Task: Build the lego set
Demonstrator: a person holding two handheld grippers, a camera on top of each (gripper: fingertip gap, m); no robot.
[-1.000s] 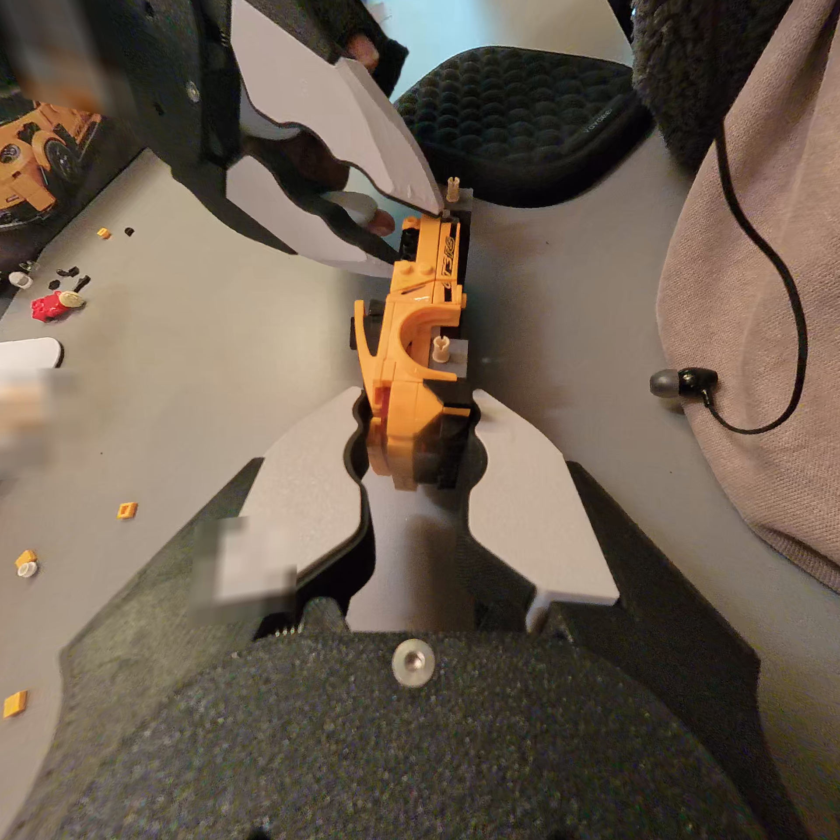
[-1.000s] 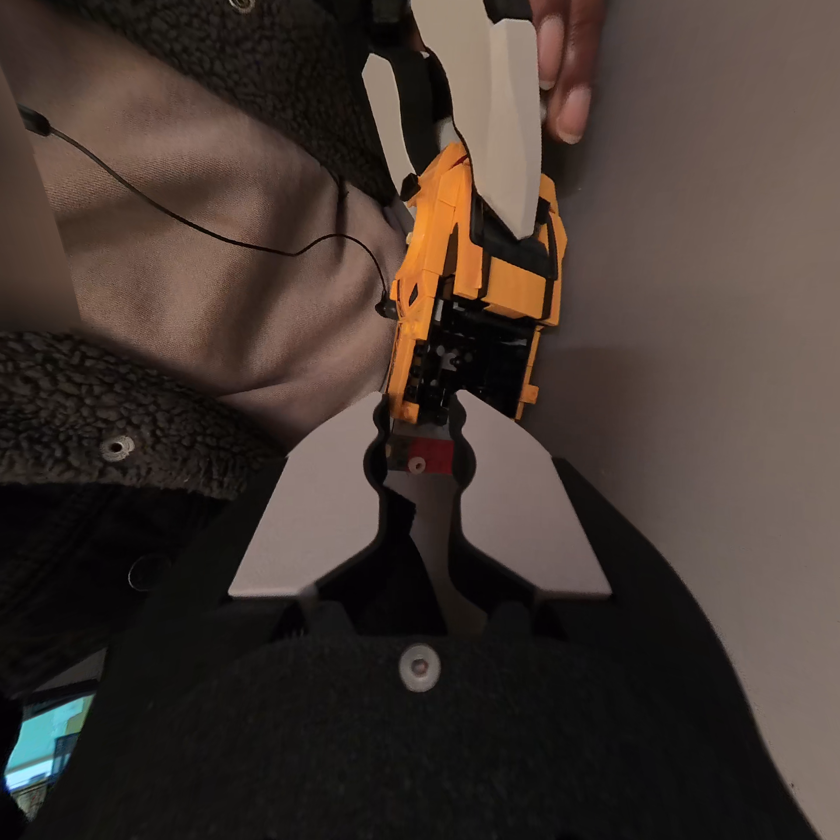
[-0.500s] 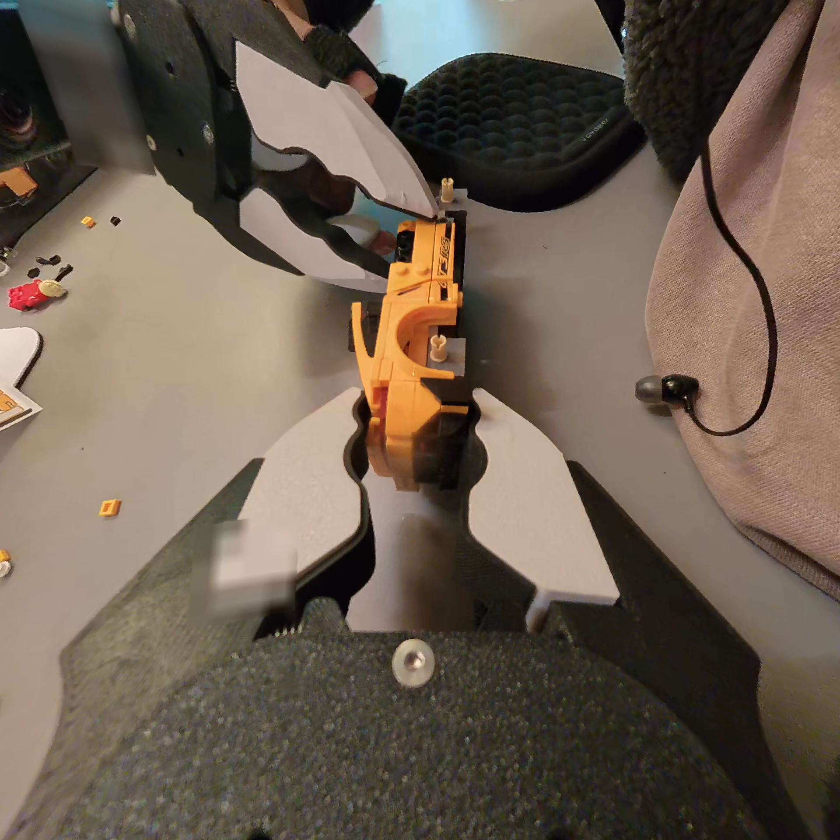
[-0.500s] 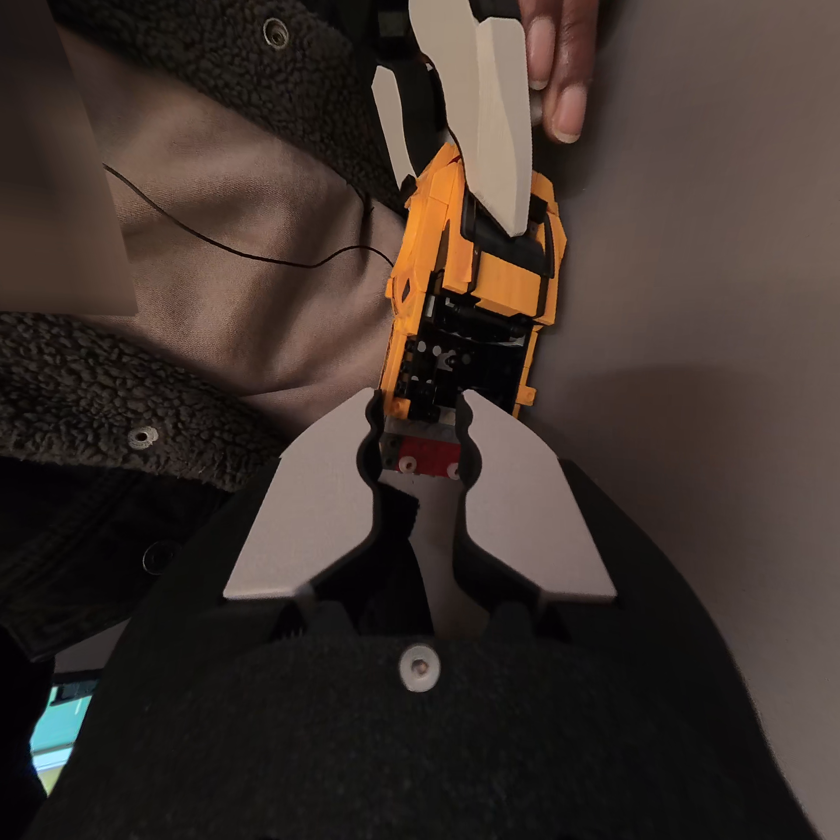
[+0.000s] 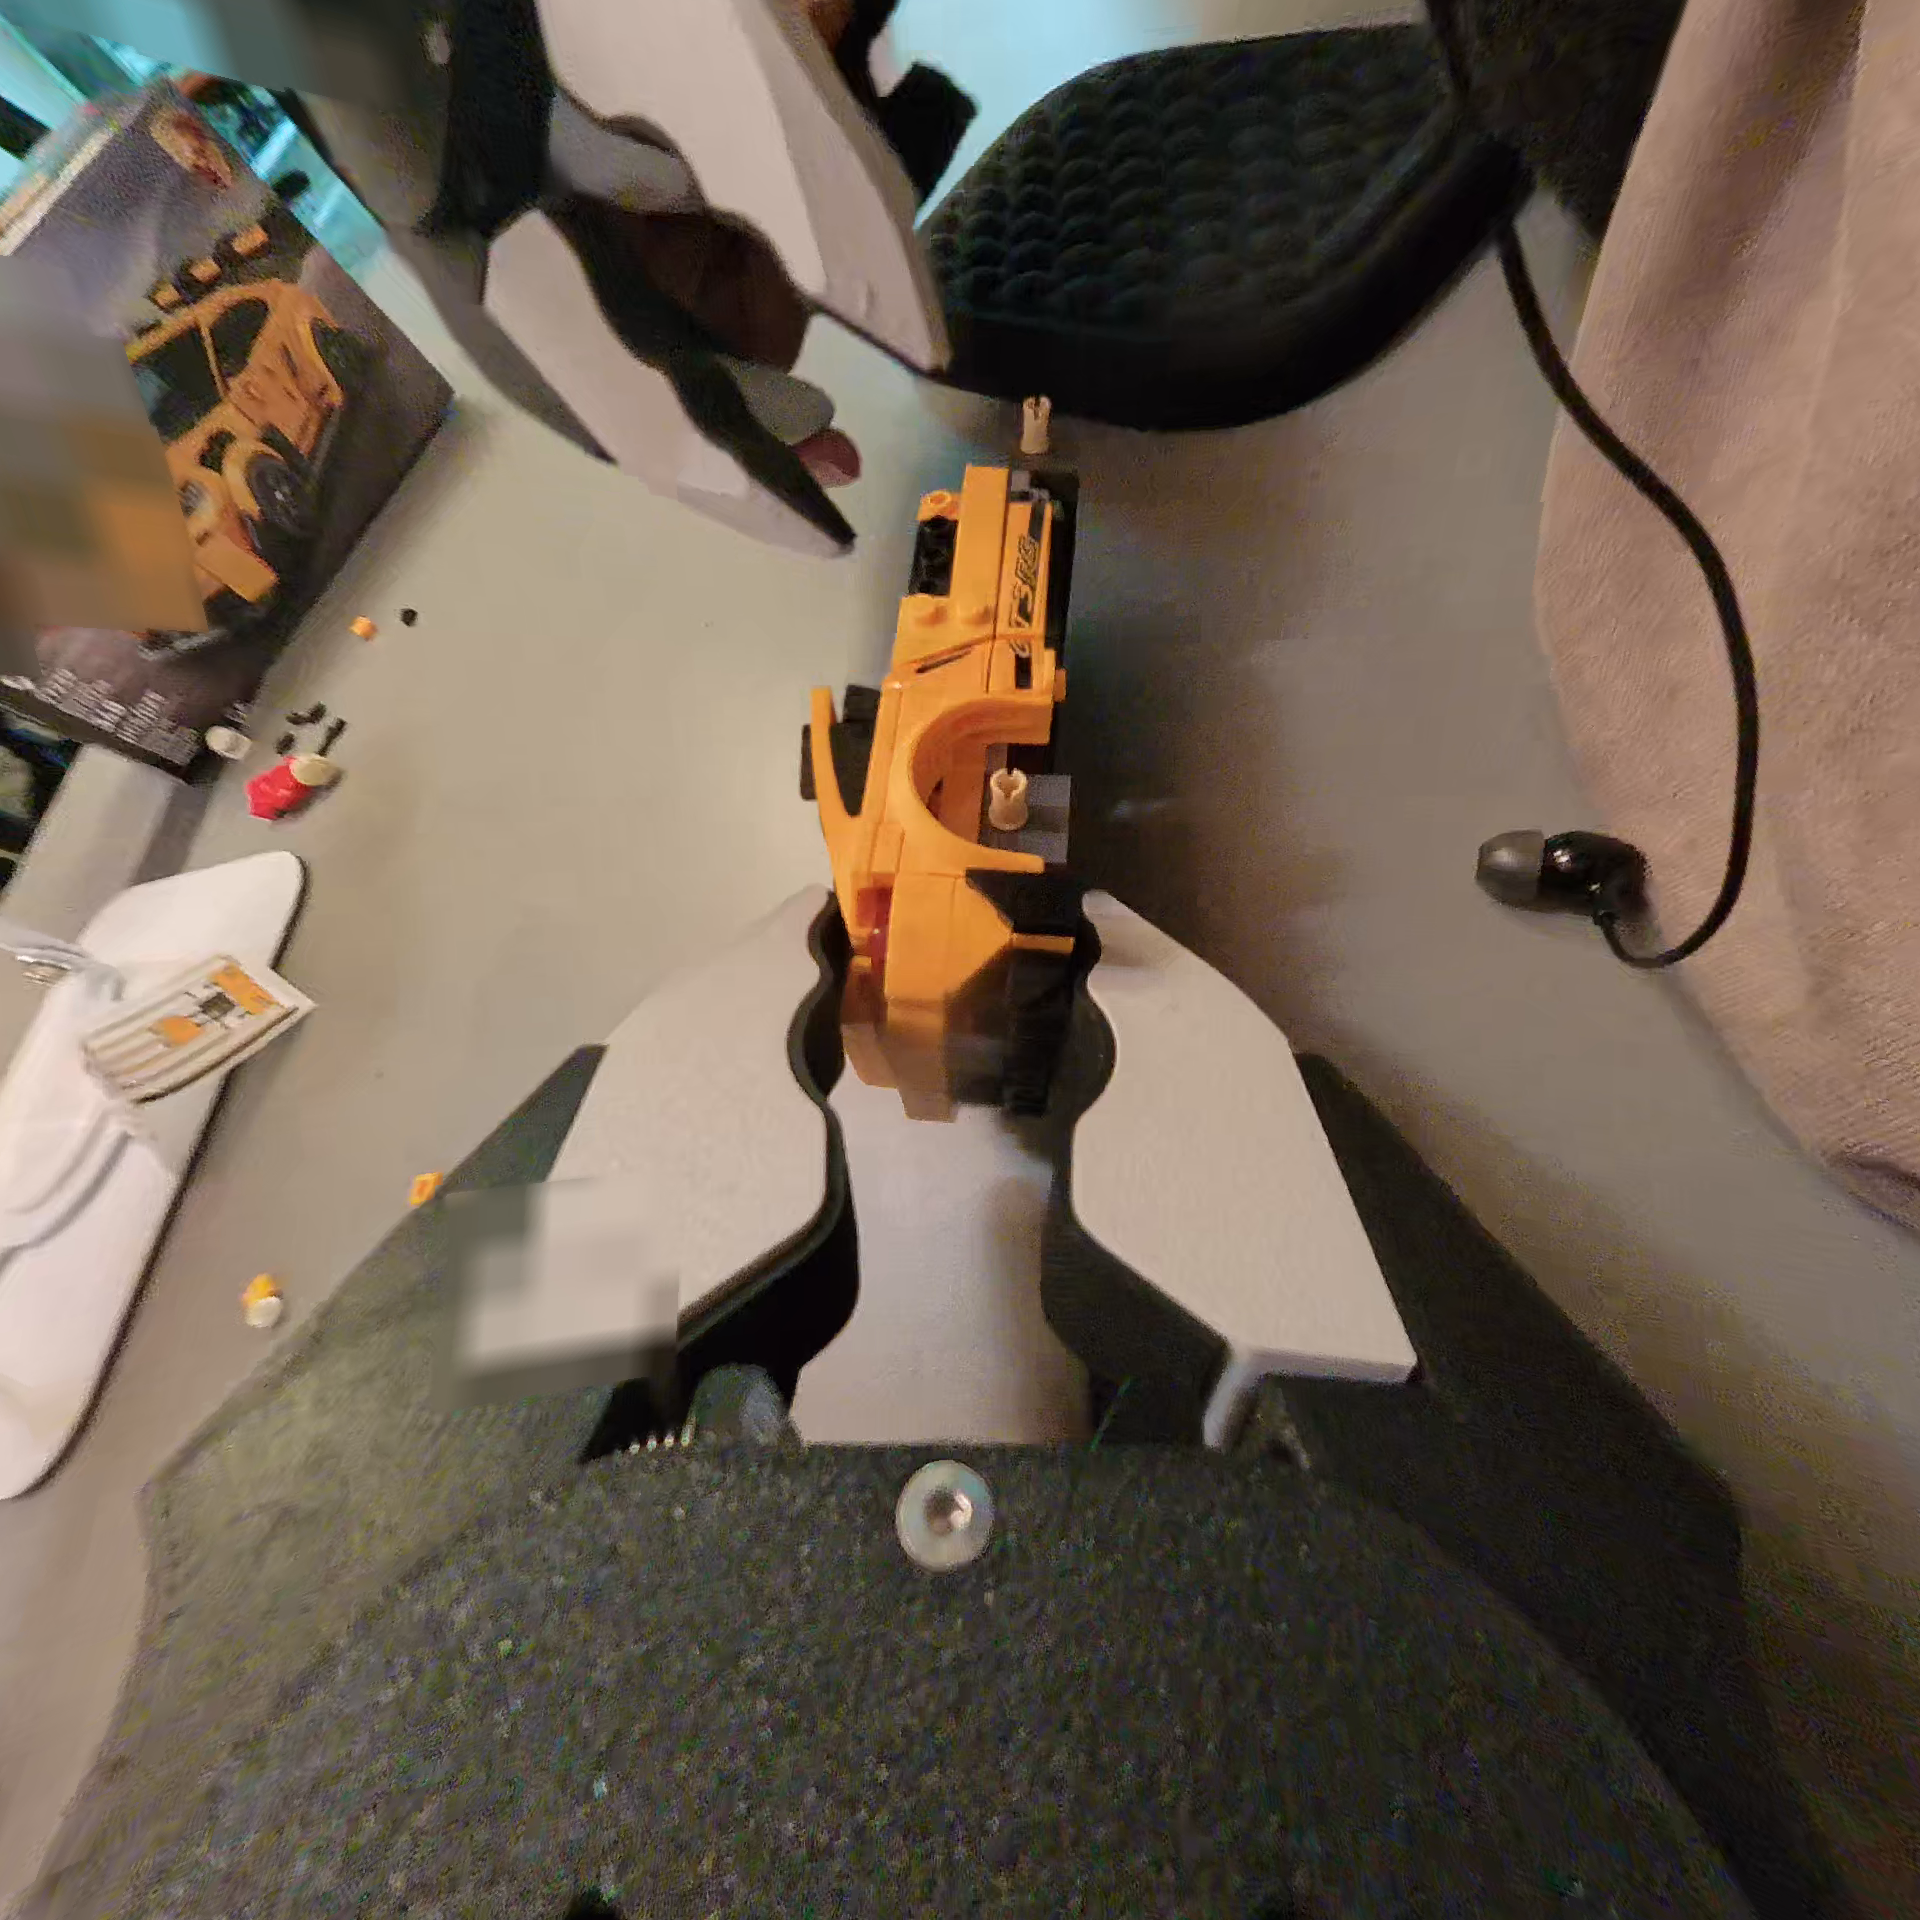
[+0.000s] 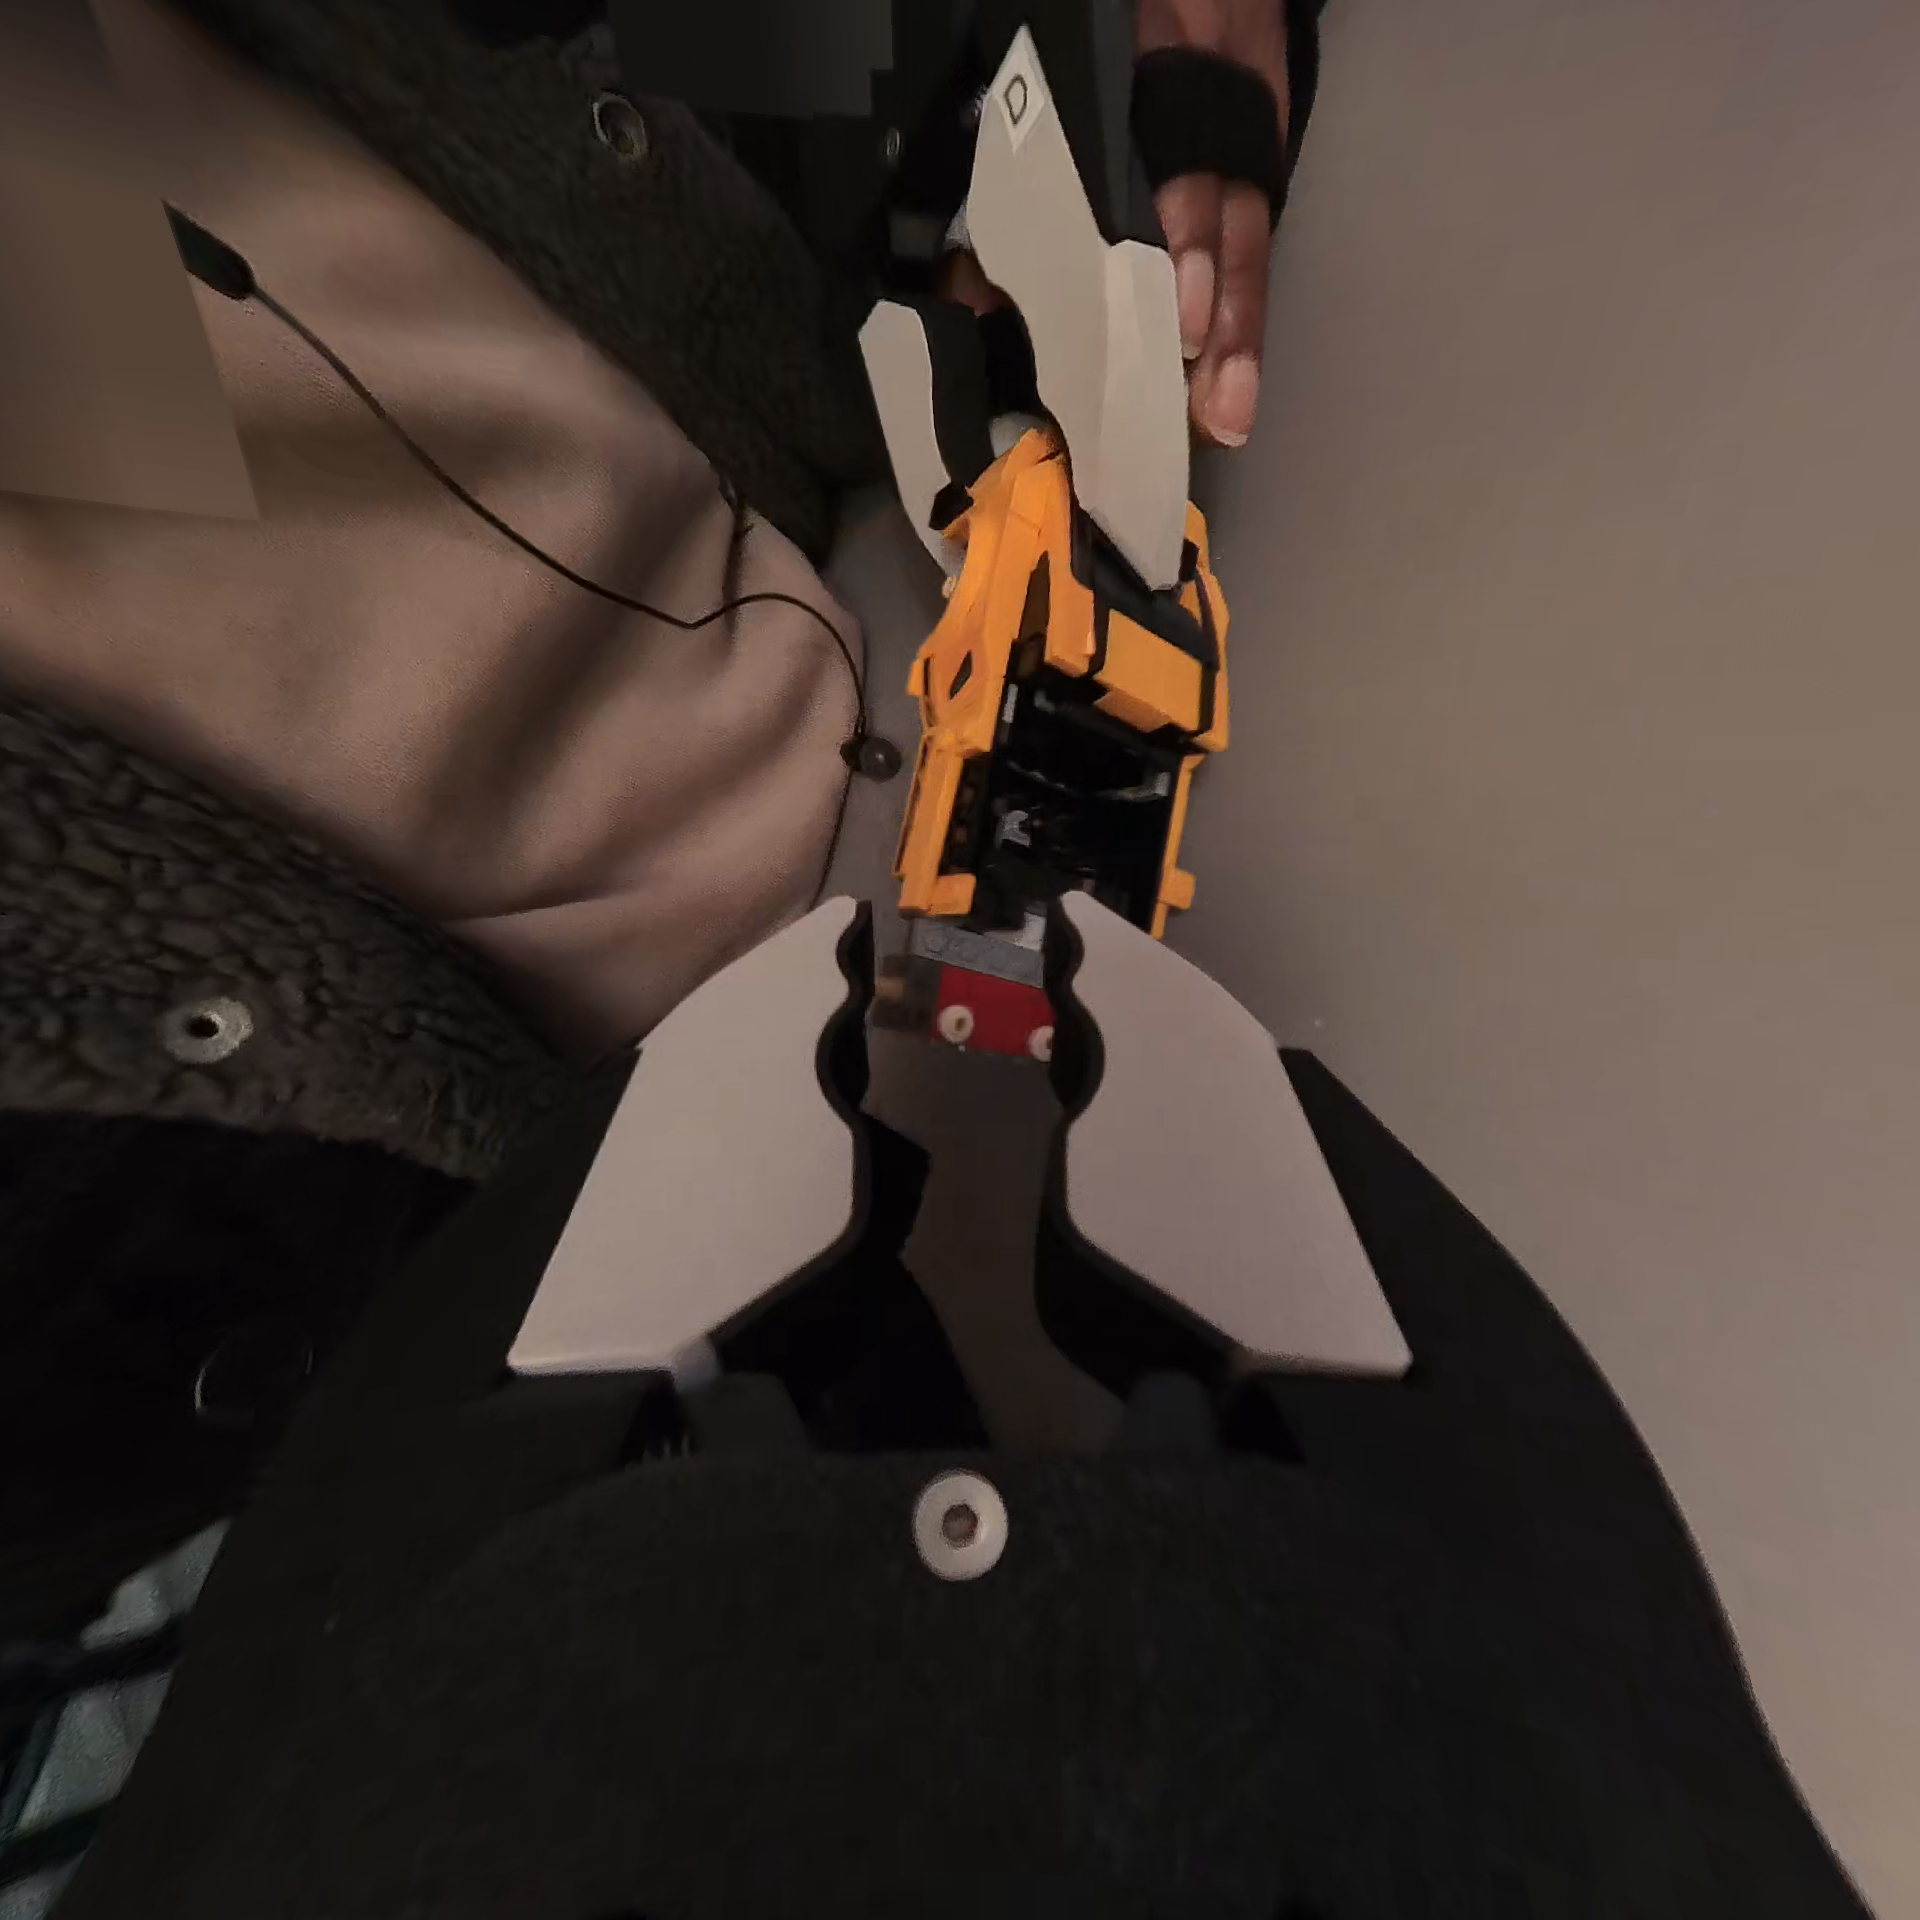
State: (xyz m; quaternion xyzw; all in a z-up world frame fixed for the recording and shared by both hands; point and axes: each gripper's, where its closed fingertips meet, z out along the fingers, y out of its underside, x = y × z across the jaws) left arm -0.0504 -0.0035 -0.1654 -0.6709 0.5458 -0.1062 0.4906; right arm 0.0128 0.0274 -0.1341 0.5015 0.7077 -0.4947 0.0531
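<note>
An orange and black brick car [image 5: 966, 727] hangs over the grey table [image 5: 571, 883]. My left gripper [image 5: 956, 914] is shut on its near end, with both pads pressed on the orange and black body. The right wrist view shows these fingers clamped on the car's far end [image 6: 1049, 561]. My right gripper [image 6: 958, 925] is open. The car's red and grey end [image 6: 987, 997] stands between its fingers, with a gap on the left side. In the left wrist view the right gripper [image 5: 888, 452] is up and to the left of the car's far end, jaws apart.
A box with an orange car picture [image 5: 239, 416] stands at the left. Near it are loose small bricks [image 5: 281, 779], a white board [image 5: 62, 1195] and a leaflet [image 5: 197, 1013]. A black cushion [image 5: 1195, 208] lies behind. An earbud [image 5: 1548, 868] hangs from the person's beige top [image 5: 1766, 623]. About 8 cm separates my left fingertips from my right.
My right gripper's jaws have widened and let go of the car's red and grey end. In the left wrist view it has drawn away from the car. My left gripper keeps its hold.
</note>
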